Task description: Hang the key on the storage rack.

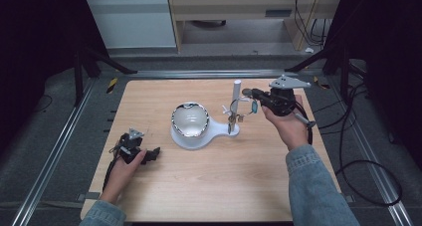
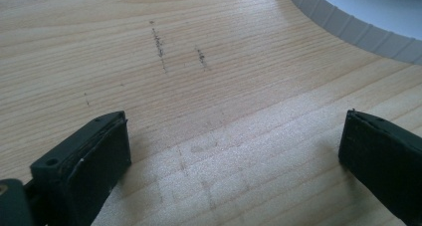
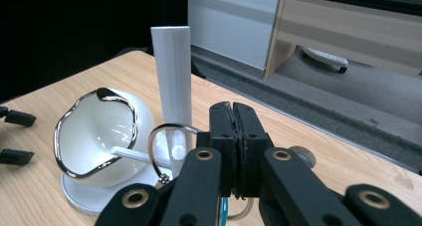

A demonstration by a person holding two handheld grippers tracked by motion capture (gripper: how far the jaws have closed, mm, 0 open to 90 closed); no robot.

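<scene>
While my right gripper (image 1: pixel 255 94) hovers right of centre in high view, jaws pressed together on metal ring (image 3: pixel 171 151) beside white post (image 1: pixel 237 94) of jewellery stand (image 1: pixel 219 131) — left gripper (image 1: pixel 149 154) rests lower left on table (image 1: pixel 209 186), jaws wide apart, holding nothing.

I see the bowl (image 1: pixel 189 119) on its stand base (image 1: pixel 214 131) mid-table (image 1: pixel 199 186), the upright post (image 1: pixel 236 94) right of it, hoop earrings (image 1: pixel 238 117) hanging there.

Dim, even overhead light; dark surroundings; soft shadows; slight close-up blur
</scene>
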